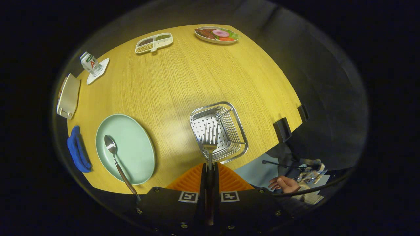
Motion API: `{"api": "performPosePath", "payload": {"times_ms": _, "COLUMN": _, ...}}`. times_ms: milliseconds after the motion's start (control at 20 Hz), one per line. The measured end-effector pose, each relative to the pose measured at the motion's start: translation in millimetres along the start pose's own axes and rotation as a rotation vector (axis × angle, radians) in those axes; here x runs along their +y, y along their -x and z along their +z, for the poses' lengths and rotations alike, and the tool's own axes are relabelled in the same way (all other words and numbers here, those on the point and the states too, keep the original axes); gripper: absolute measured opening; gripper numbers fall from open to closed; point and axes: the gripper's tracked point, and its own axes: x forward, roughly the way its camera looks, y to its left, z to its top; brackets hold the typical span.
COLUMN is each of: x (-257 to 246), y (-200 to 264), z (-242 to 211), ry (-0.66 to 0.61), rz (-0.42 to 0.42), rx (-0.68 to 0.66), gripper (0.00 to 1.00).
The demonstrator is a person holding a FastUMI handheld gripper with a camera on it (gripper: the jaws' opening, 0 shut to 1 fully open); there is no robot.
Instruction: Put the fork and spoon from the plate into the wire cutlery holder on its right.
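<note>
Gripper fingers clamped together on a fork, tines over the wire cutlery holder near the desk's right edge; spoon lies on the green plate

Wooden table bears plate, wire holder, blue cloth.

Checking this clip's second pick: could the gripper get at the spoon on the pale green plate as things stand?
Probably not yet: the gripper is shut on the silver fork, held over the wire cutlery holder. The brown-handled spoon lies uncovered on the pale green plate, so afterwards nothing blocks it.
</note>
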Motion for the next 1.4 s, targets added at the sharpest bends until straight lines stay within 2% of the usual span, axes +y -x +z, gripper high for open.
{"api": "performPosePath", "payload": {"times_ms": 100, "x": 3, "y": 2, "z": 4, "ry": 0.008, "rz": 0.006, "rx": -0.017, "gripper": 0.12}}
{"api": "performPosePath", "payload": {"times_ms": 200, "x": 5, "y": 3, "z": 6, "ry": 0.020, "rz": 0.018, "rx": -0.023, "gripper": 0.25}}
{"api": "performPosePath", "payload": {"times_ms": 250, "x": 5, "y": 3, "z": 6, "ry": 0.024, "rz": 0.016, "rx": -0.027, "gripper": 0.26}}
{"api": "performPosePath", "payload": {"times_ms": 300, "x": 6, "y": 3, "z": 7, "ry": 0.032, "rz": 0.017, "rx": -0.032, "gripper": 0.32}}
{"api": "performPosePath", "payload": {"times_ms": 400, "x": 7, "y": 5, "z": 10, "ry": 0.043, "rz": 0.016, "rx": -0.047, "gripper": 0.34}}
{"api": "performPosePath", "payload": {"times_ms": 450, "x": 7, "y": 6, "z": 11, "ry": 0.049, "rz": 0.014, "rx": -0.053, "gripper": 0.52}}
{"api": "performPosePath", "payload": {"times_ms": 500, "x": 8, "y": 8, "z": 11, "ry": 0.055, "rz": 0.017, "rx": -0.059, "gripper": 0.54}}
{"api": "performPosePath", "payload": {"times_ms": 1000, "x": 15, "y": 25, "z": 18, "ry": 0.101, "rz": 0.017, "rx": -0.135, "gripper": 0.55}}
{"api": "performPosePath", "payload": {"times_ms": 1400, "x": 48, "y": 42, "z": 23, "ry": 0.222, "rz": 0.044, "rx": -0.196, "gripper": 0.55}}
